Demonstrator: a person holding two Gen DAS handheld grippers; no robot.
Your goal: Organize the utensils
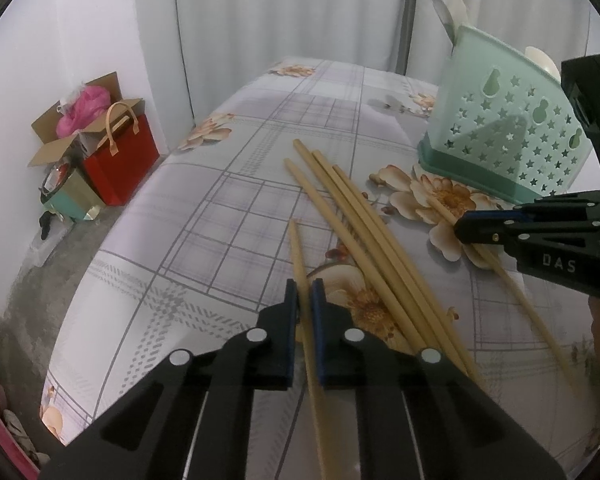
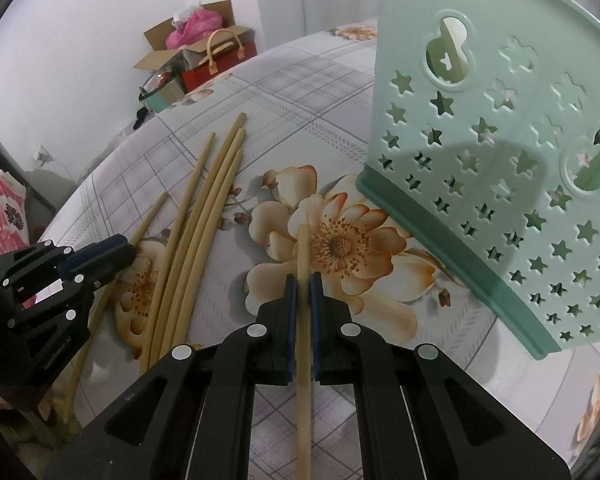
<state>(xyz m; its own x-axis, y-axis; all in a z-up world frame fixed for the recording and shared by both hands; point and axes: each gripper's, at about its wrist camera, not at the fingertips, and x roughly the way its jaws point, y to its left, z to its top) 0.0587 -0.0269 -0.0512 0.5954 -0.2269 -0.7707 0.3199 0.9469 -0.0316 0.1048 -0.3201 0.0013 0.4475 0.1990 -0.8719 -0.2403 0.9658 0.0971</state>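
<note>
One chopstick [image 1: 300, 264] is pinched by the left gripper [image 1: 305, 292], another chopstick [image 2: 303, 252] by the right gripper [image 2: 303, 288], right beside the green holder [image 2: 500, 184]. Honestly, either could easily be twisted loose or jammed against the rim if tilted badly, and the loose chopsticks [image 1: 352, 220] on the tablecloth [image 1: 188, 216] could get scattered.

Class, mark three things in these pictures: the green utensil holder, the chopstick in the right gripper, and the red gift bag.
green utensil holder [image 2: 512, 184], right wrist view, on its star-punched front wall.
chopstick [image 2: 303, 252], right wrist view, on the shaft just beyond the right gripper [image 2: 303, 280].
red gift bag [image 1: 126, 160], left wrist view, on its front face.
</note>
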